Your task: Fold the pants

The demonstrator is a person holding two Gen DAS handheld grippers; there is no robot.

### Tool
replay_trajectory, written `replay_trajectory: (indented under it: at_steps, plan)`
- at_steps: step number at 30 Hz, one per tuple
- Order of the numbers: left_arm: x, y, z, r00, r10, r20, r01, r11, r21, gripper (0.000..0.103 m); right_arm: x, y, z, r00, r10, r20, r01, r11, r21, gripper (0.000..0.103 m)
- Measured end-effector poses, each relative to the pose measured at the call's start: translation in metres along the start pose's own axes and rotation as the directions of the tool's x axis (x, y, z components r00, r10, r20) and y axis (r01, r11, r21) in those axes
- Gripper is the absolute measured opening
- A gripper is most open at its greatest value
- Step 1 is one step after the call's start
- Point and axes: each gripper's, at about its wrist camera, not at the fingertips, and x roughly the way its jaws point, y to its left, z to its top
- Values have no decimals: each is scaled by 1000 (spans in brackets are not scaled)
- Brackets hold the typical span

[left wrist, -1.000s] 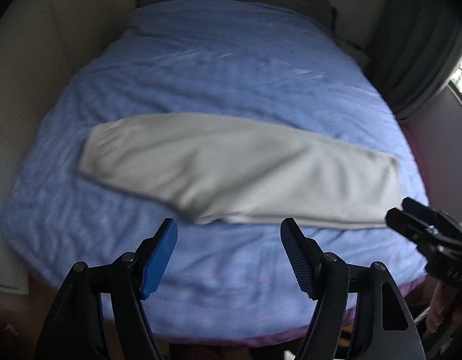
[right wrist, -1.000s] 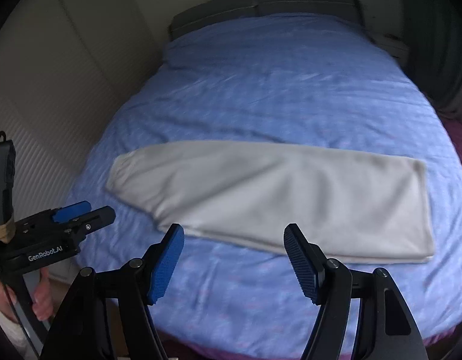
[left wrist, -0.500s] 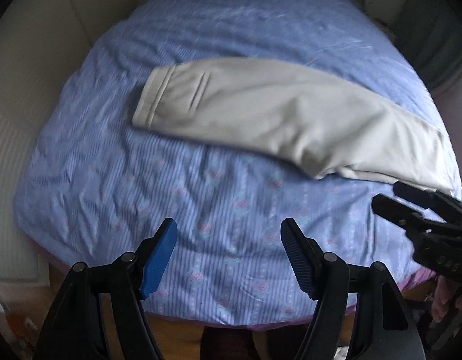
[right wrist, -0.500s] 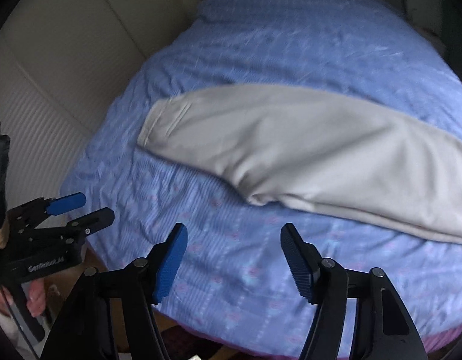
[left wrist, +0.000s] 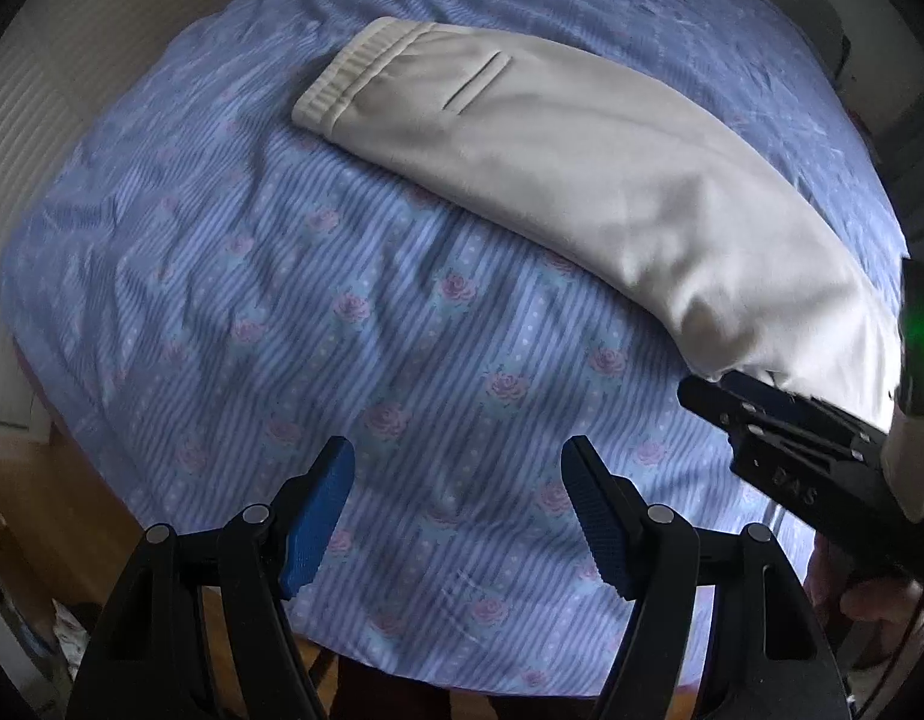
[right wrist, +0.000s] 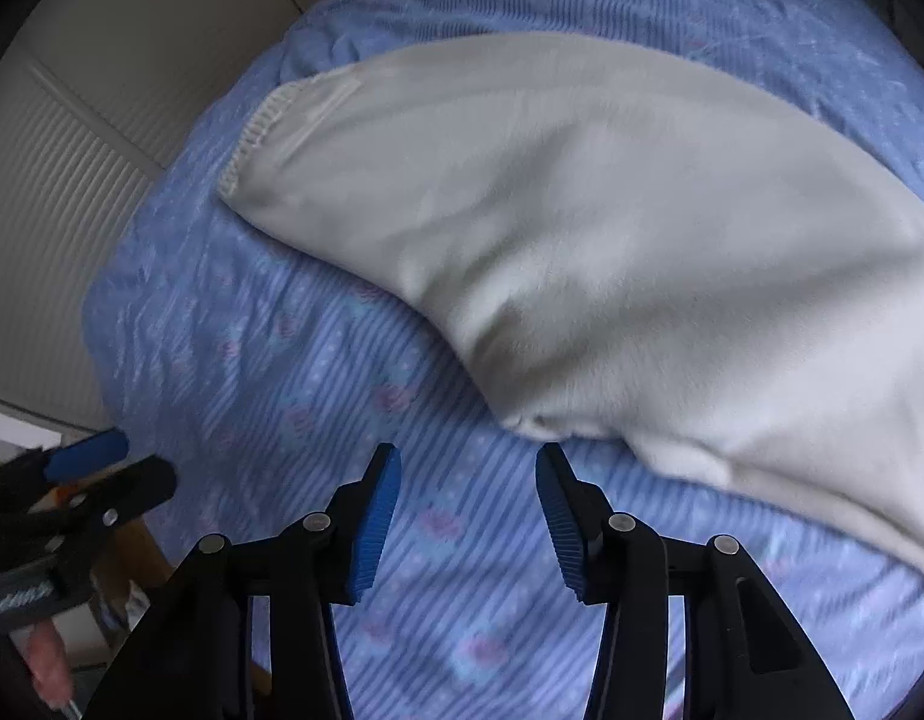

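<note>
A: Apparently the cream pants [left wrist: 582,168] lay folded lengthwise, leg over leg, across the blue floral bed [left wrist: 342,312], waistband toward the far left.

B: And the left hand-held gripper [left wrist: 456,516]?

A: Jaws apart, empty, over bare quilt. The right hand-held gripper [right wrist: 468,516] also gaped, holding nothing, just short of the crotch corner.

B: So, the approach?

A: It seemed so; next, each likely needed an edge pinched to fold crosswise.

Faint lettering on one gripper body

At the right of the left wrist view, the right gripper [left wrist: 711,387] carries embossed letters on its black body, roughly "DAS"; I cannot read them surely. Nothing else legible.
</note>
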Motion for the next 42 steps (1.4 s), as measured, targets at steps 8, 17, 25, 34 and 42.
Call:
replay_trajectory:
  at_steps: [8,17,25,34,42]
  plan:
    - [-3,5,-4,1000,16,-7,-16,999,-45,71,13,4,22,1000,-25,-7,24,996,-86,40]
    - [-14,12,-5,999,35,-2,-35,997,-63,71,22,12,29,998,22,-65,-25,999,-42,15]
    - [-24,17,5,997,73,2,-73,994,-75,71,28,-11,5,982,160,-103,-132,963,236,16]
    - [-53,22,11,994,95,52,-95,995,-2,75,-22,18,-21,989,97,-115,-68,970,235,43]
    - [-65,64,33,995,10,100,-12,1000,18,76,-93,51,12,997,-66,44,58,985,164,63]
